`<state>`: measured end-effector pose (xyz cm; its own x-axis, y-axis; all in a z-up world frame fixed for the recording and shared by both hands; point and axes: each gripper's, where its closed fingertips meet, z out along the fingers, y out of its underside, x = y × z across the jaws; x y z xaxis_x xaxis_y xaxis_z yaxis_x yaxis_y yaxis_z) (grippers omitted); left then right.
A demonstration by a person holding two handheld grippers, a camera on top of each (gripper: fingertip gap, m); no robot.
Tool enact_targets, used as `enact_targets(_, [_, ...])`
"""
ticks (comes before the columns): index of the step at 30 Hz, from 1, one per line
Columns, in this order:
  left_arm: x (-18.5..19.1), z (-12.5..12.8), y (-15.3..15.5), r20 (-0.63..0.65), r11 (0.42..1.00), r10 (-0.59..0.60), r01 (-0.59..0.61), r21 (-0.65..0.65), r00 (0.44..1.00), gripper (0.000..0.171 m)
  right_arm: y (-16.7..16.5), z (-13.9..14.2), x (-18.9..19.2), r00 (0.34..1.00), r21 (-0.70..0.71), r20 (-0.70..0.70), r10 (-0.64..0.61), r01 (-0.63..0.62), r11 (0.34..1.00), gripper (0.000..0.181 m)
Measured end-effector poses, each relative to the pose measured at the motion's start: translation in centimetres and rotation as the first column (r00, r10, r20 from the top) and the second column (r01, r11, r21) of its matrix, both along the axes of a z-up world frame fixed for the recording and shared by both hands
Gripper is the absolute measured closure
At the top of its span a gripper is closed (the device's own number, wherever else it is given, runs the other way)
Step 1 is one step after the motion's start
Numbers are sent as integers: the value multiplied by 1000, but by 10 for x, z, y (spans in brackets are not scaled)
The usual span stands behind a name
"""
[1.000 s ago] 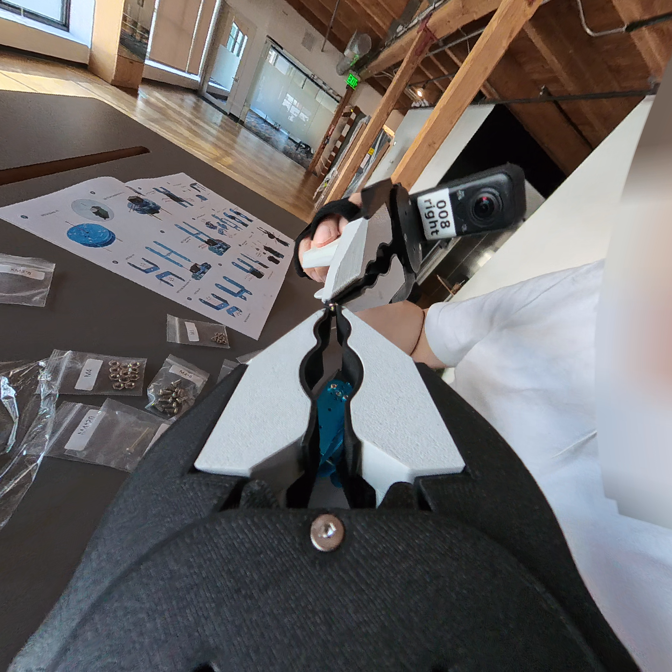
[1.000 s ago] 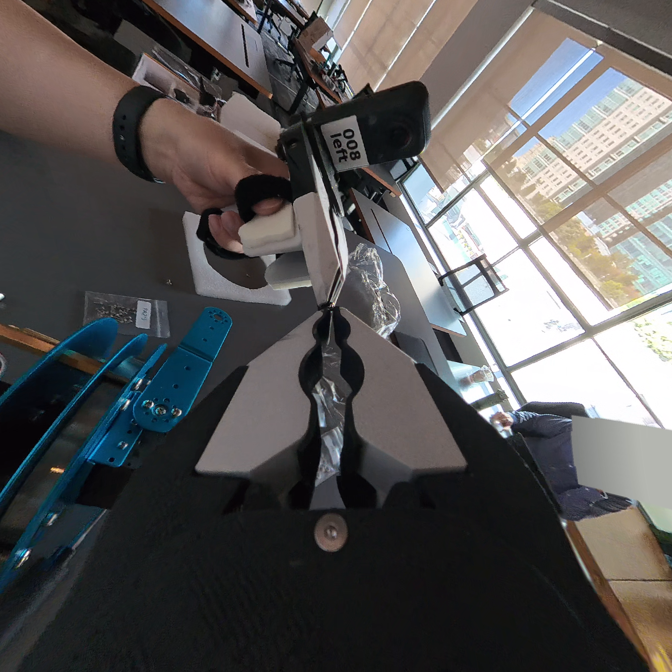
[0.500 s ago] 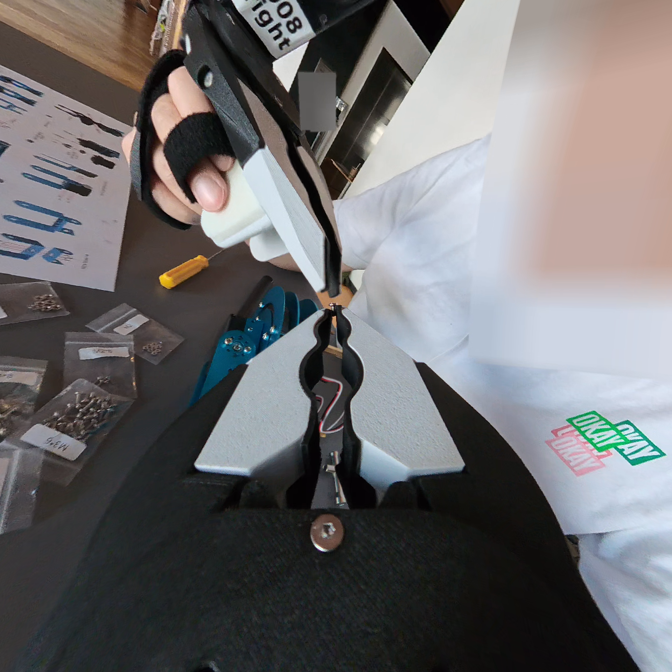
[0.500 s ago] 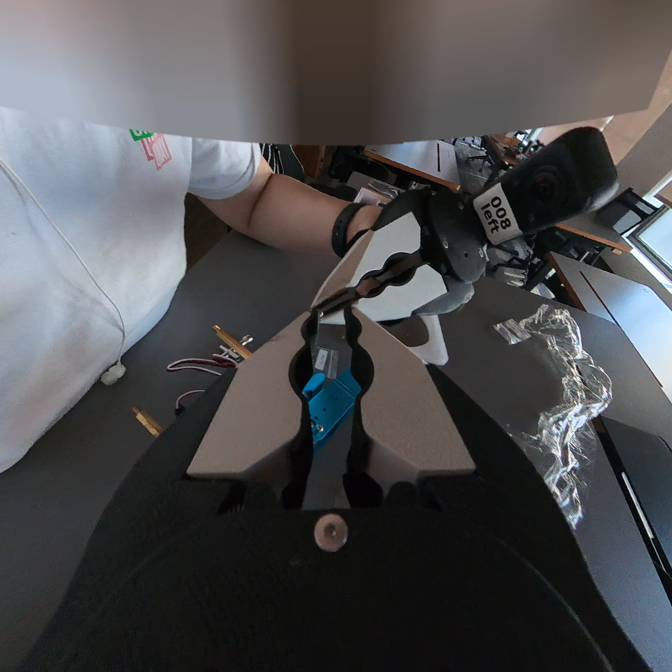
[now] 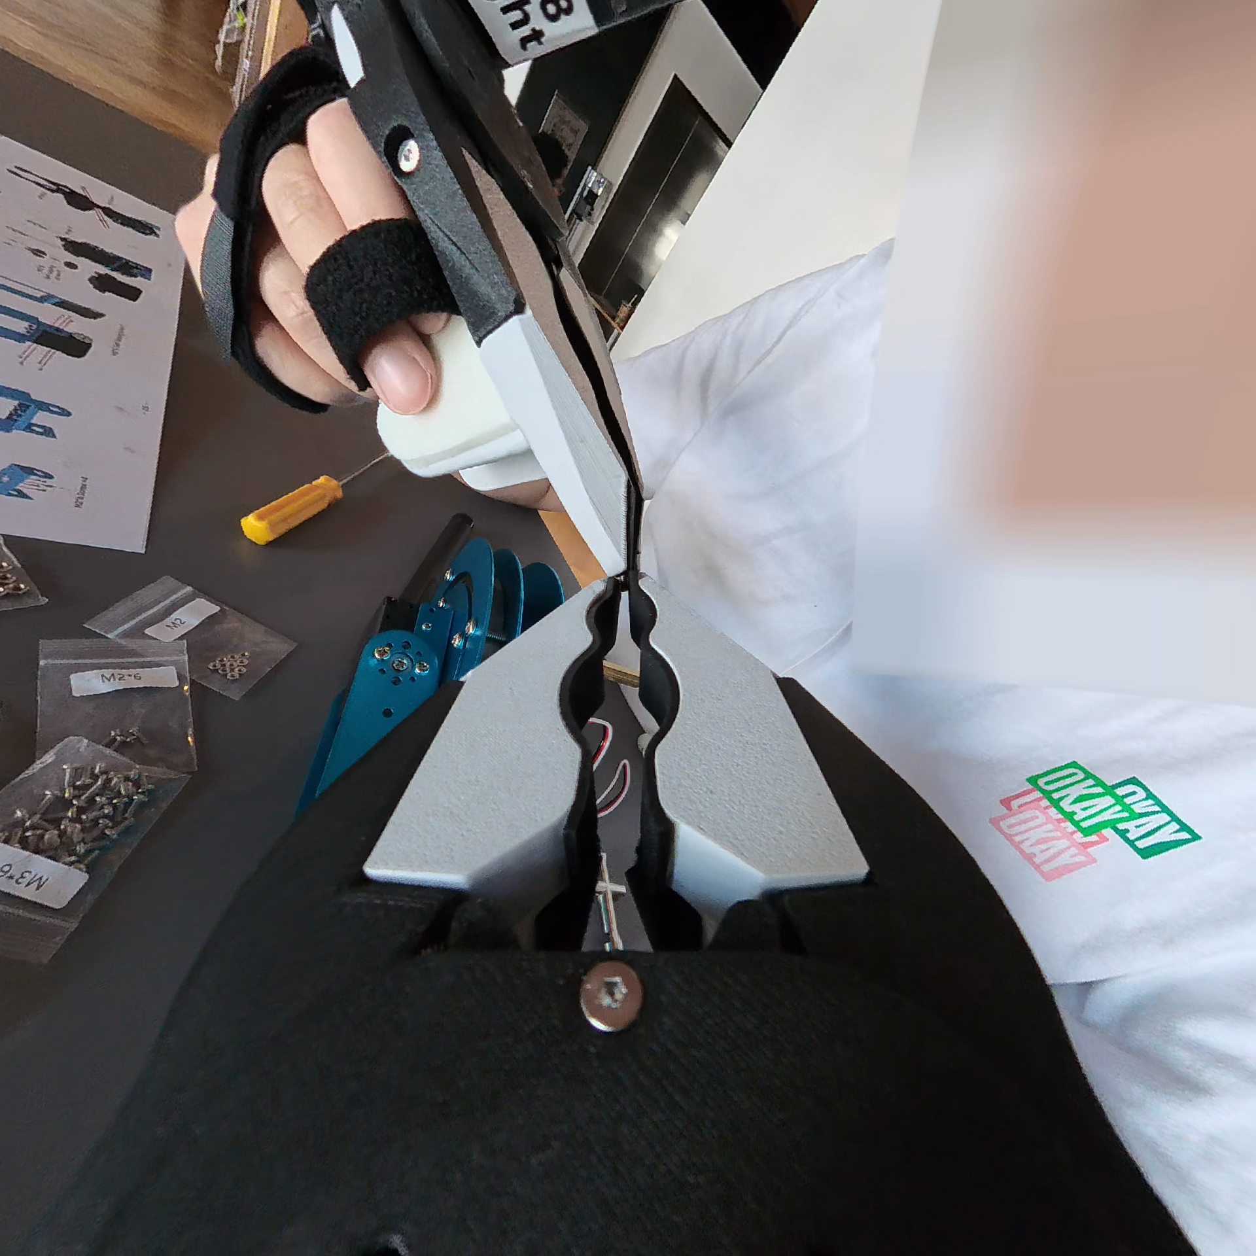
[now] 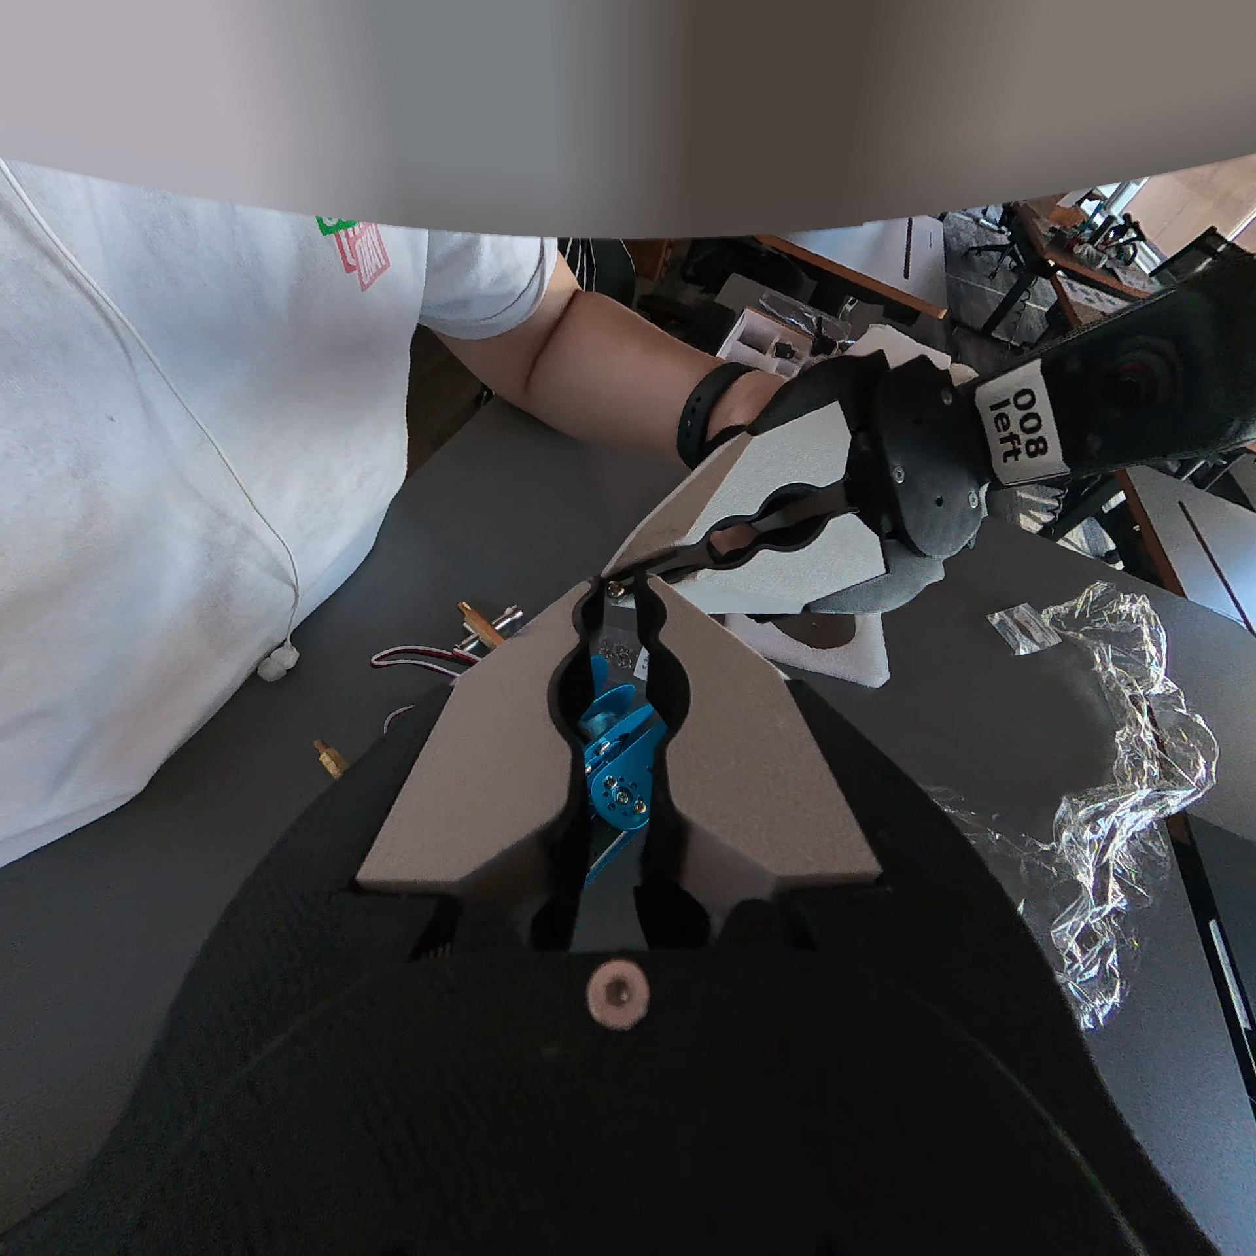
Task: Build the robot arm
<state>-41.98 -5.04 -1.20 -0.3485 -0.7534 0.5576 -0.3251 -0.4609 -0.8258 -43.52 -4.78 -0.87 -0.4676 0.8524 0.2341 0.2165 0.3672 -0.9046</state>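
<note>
My left gripper [image 5: 622, 583] and my right gripper [image 6: 622, 582] meet tip to tip above the dark table [image 6: 530, 489]. A small brass piece [image 6: 616, 590] sits between the tips, also visible as a dark speck in the left wrist view [image 5: 620, 578]. The left jaws are shut on it. The right jaws stand a narrow gap apart, closed about the same piece. The right gripper [image 5: 629, 561] comes down from above in the left wrist view. The left gripper [image 6: 615, 574] comes in from the right in the right wrist view.
Blue metal bracket parts [image 5: 408, 673] lie under the grippers. A yellow screwdriver [image 5: 292, 510], bags of screws [image 5: 75, 822] and a printed sheet [image 5: 75, 340] lie at left. Crumpled clear plastic [image 6: 1121, 781], white foam [image 6: 836, 652], servo wires [image 6: 414, 663] and a person's white shirt [image 6: 170, 476] are close by. My left and right fingertips are right by each other.
Both grippers swung from facing the room to facing the person's shirt, still tip to tip. The right jaws opened slightly half a second ago and have since narrowed around the small piece.
</note>
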Motion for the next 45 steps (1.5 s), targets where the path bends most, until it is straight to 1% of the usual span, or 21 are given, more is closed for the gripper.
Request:
enact_targets(5, [0, 1, 0, 6, 1000, -2, 2, -12, 1000, 171, 0, -1, 1, 1000, 38, 16, -9, 8, 999, 176])
enact_targets(15, [-1, 1, 1, 2, 1000, -6, 6, -29, 1000, 170, -1, 0, 0, 999, 61, 25, -25, 24, 998, 178])
enact_targets(16, [-3, -1, 2, -21, 999, 0, -1, -35, 1000, 161, 0, -1, 1, 999, 67, 29, -28, 26, 997, 178])
enact_targets(17, [-5, -5, 6, -62, 999, 11, -13, -36, 998, 147, 2, -1, 1, 999, 78, 32, -38, 35, 996, 178])
enact_targets(18, [-10, -10, 11, -109, 999, 31, -34, -21, 994, 140, 6, -1, 2, 997, 97, 40, -60, 56, 994, 178])
enact_targets(19, [-16, -13, 18, -144, 998, 63, -62, 10, 988, 139, 13, -2, 4, 995, 120, 52, -89, 82, 989, 178])
enact_targets(21, [-31, -9, 29, -155, 990, 130, -120, 69, 979, 143, 25, -10, 7, 984, 159, 131, -124, 103, 982, 178])
enact_targets(24, [-51, 1, 45, -153, 971, 225, -208, 121, 962, 142, 35, -30, 11, 935, 179, 337, -113, 54, 982, 178])
enact_targets(26, [-64, 5, 53, -156, 956, 279, -258, 141, 948, 142, 37, -44, 15, 873, 209, 478, -99, -3, 978, 178])
enact_targets(29, [-77, 16, 60, -127, 940, 327, -309, 146, 936, 142, 38, -57, 18, 796, 230, 600, -79, -77, 970, 178])
enact_targets(31, [-82, 22, 59, -114, 937, 332, -314, 155, 936, 143, 39, -62, 18, 762, 222, 645, -62, -110, 969, 177])
enact_targets(35, [-87, 21, 57, -131, 924, 344, -310, 221, 930, 143, 38, -75, 18, 694, 200, 719, -33, -161, 967, 178])
enact_targets(37, [-87, 23, 56, -126, 924, 343, -310, 225, 931, 143, 37, -80, 19, 664, 198, 747, -25, -186, 962, 178])
enact_targets(39, [-87, 26, 55, -114, 925, 340, -311, 216, 933, 143, 37, -82, 20, 645, 194, 764, -22, -197, 961, 178])
enact_targets(45, [-87, 27, 55, -114, 927, 338, -310, 213, 934, 144, 36, -83, 20, 614, 191, 789, -13, -225, 955, 178])
